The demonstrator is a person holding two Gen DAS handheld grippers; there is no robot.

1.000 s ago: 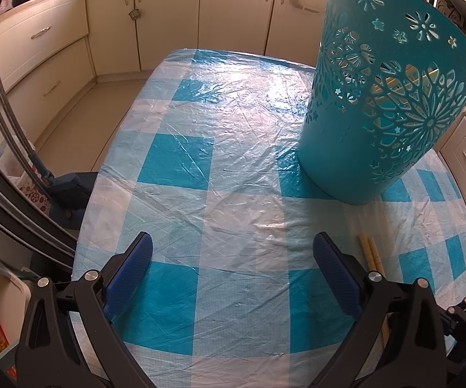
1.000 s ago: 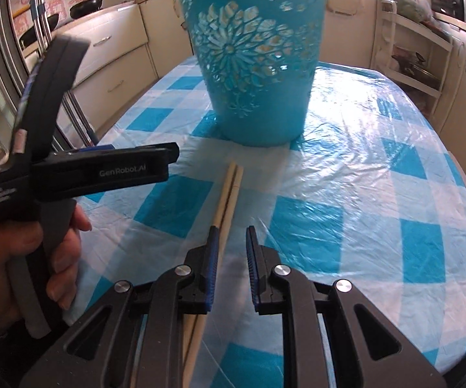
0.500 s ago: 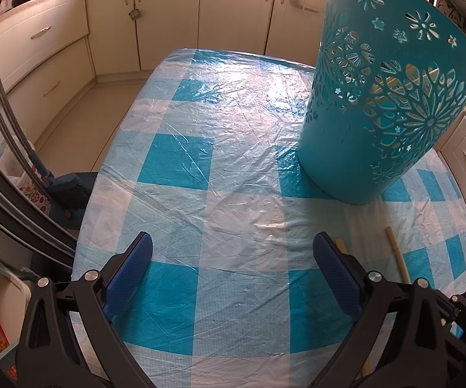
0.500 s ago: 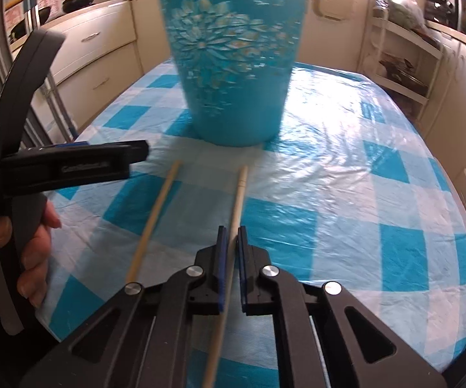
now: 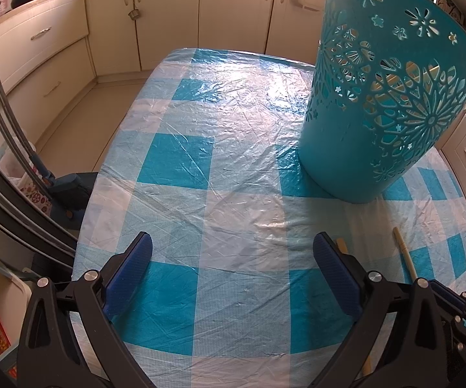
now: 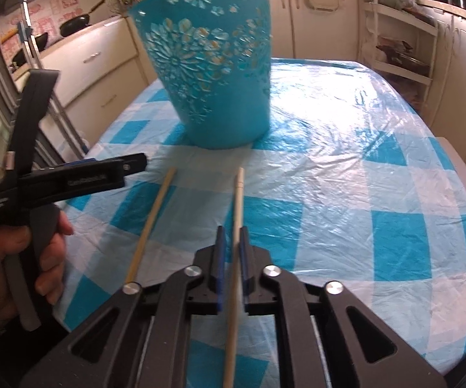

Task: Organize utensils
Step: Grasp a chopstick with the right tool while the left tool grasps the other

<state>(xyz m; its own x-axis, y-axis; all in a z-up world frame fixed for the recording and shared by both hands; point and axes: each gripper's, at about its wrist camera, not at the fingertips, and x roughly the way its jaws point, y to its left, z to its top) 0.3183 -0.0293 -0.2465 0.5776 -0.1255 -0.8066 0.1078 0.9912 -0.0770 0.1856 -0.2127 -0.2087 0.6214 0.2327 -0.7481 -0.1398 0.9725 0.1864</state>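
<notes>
A teal cut-out basket [image 5: 378, 113] [image 6: 213, 74] stands upright on the blue-checked table [image 5: 233, 168]. Two wooden chopsticks lie in front of it, apart from each other. One chopstick [image 6: 238, 200] [image 5: 406, 255] runs between the jaws of my right gripper [image 6: 231, 249], which are opening; a narrow gap shows beside the stick. The other chopstick [image 6: 152, 223] lies to its left, and its tip [image 5: 341, 245] peeks out behind my left gripper's right finger. My left gripper [image 5: 233, 258] [image 6: 129, 169] hovers wide open over the cloth with nothing between its fingers.
A person's hand [image 6: 38, 252] holds the left gripper at the table's left edge. Cream kitchen cabinets [image 5: 200, 16] ring the table. A shelf rack [image 6: 401, 38] stands at the far right. Pans [image 6: 74, 24] sit on the left counter.
My right gripper closed on one chopstick and carried it to the right, away from its twin; its jaws now stand slightly wider again. The left gripper has not moved.
</notes>
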